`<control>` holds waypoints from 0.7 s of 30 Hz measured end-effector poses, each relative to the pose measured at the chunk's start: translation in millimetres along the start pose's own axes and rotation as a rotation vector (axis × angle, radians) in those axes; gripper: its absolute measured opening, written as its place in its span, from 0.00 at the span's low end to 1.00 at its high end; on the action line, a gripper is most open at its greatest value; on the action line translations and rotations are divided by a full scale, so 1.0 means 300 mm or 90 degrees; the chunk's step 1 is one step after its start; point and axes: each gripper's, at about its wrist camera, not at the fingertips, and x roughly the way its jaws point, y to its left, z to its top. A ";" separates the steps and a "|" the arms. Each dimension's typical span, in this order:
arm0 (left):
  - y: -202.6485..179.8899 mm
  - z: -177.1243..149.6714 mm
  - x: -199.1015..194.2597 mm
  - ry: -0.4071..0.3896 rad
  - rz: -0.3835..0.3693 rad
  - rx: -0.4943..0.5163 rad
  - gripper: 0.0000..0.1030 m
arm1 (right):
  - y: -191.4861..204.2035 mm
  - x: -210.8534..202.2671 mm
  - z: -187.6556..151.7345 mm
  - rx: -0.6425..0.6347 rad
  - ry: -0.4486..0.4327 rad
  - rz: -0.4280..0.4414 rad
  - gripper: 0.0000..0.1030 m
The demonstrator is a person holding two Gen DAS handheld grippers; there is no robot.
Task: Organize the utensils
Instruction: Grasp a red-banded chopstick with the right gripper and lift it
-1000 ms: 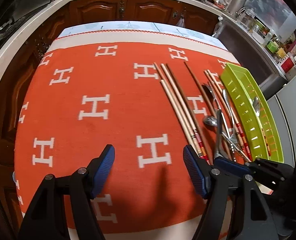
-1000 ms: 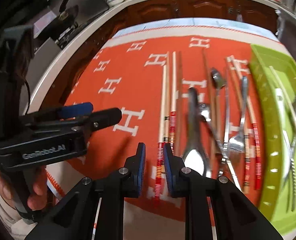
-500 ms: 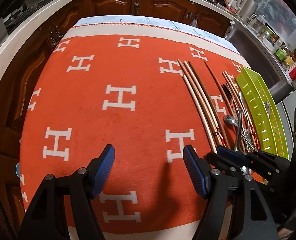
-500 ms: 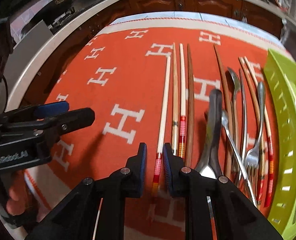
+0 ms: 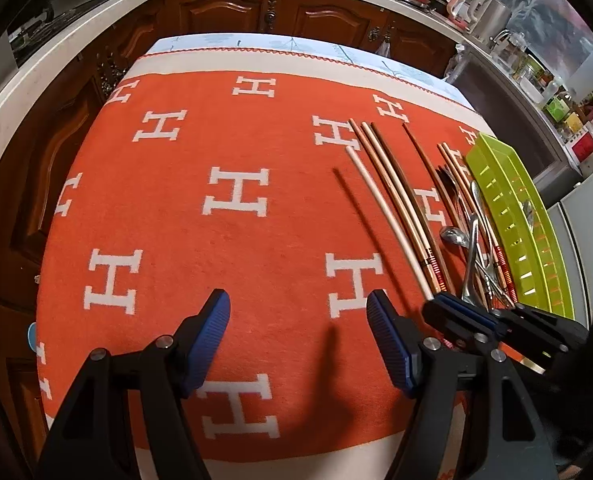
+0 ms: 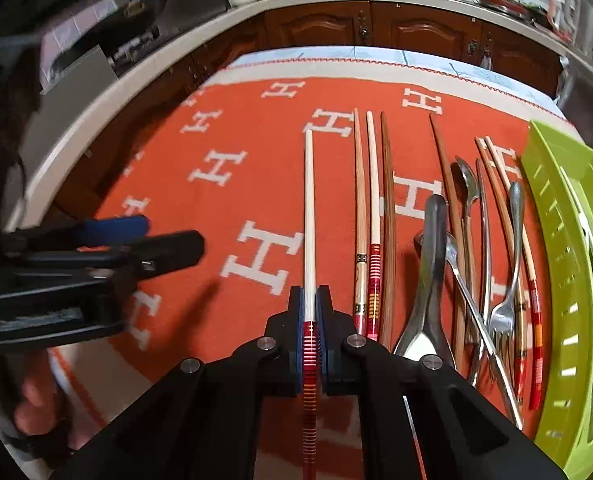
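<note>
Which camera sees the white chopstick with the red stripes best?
The right wrist view: the white chopstick runs straight up the middle, clamped in the right gripper, stripes clear. The left wrist view shows it sideways, its striped end hidden behind that gripper.

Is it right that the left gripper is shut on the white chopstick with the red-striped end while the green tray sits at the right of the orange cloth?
Not quite: the right gripper is shut on the white chopstick, as the right wrist view shows. The left gripper is open and holds nothing. The green tray does sit at the right of the orange cloth.
</note>
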 end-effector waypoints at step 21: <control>-0.273 0.072 0.027 -0.004 -0.017 0.075 0.67 | -0.413 -0.575 -0.073 0.189 -0.175 -0.045 0.05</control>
